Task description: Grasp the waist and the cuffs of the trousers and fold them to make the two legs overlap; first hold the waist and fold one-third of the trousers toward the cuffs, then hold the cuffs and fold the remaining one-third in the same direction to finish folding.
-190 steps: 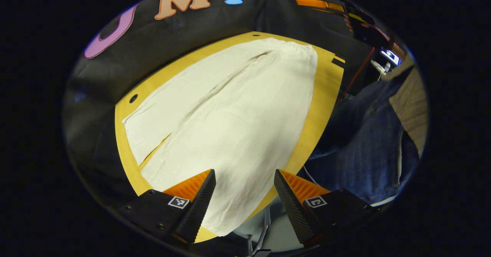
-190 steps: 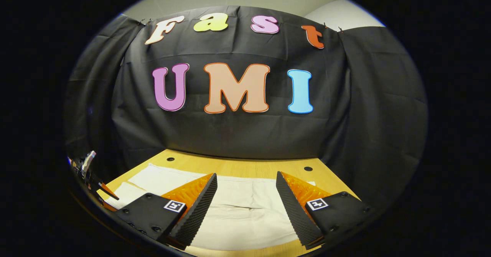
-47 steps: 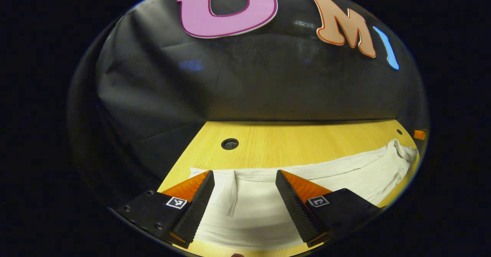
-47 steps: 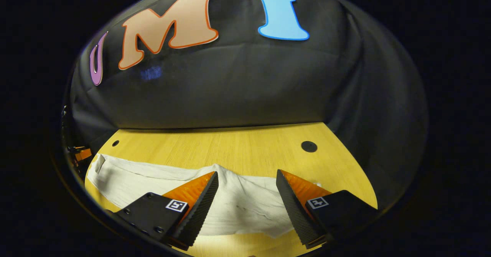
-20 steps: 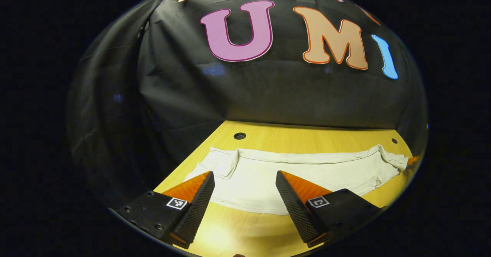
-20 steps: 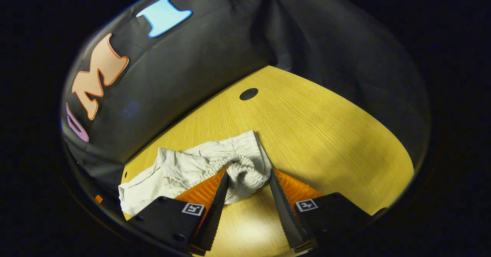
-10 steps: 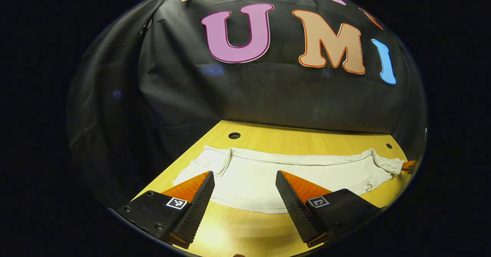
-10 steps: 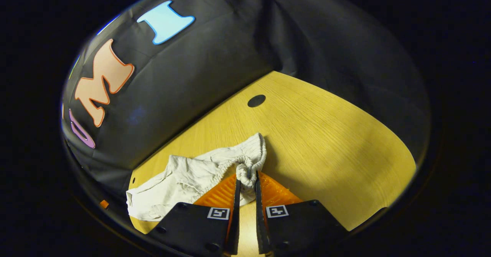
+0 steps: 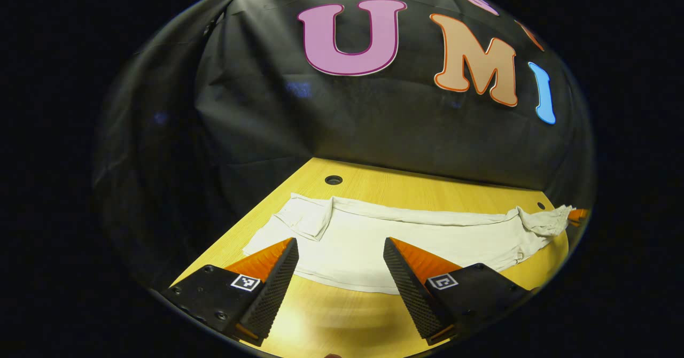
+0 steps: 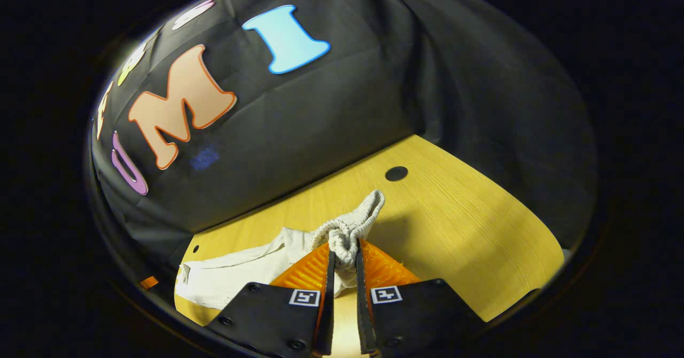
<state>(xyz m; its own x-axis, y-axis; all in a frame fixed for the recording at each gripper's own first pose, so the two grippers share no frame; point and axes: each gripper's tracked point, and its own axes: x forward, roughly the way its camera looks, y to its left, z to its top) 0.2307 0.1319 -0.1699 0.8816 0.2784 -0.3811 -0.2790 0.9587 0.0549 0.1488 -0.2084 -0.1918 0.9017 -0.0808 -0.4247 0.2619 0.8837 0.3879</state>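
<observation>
The white trousers (image 9: 406, 235) lie on the yellow table (image 9: 342, 320) as a long strip, legs overlapped. In the left gripper view the cuff end (image 9: 304, 219) is at the left, with one corner flapped over. My left gripper (image 9: 339, 246) hangs open above the near edge of that end, with nothing between its fingers. At the far right the waist (image 9: 539, 222) bunches upward. In the right gripper view my right gripper (image 10: 343, 256) is shut on the gathered elastic waistband (image 10: 347, 230), holding it a little off the table (image 10: 454, 230). The legs (image 10: 235, 278) trail away to the left.
Black cloth walls close the table's back and sides. Round holes sit near the back edge, one hole (image 9: 333, 179) past the cuffs and another hole (image 10: 396, 173) past the waist. Bare tabletop lies to the right of the waist and in front of the trousers.
My right gripper closed on the waistband and has raised it slightly off the table. My left gripper stayed open and only drifted a little over the cuff end.
</observation>
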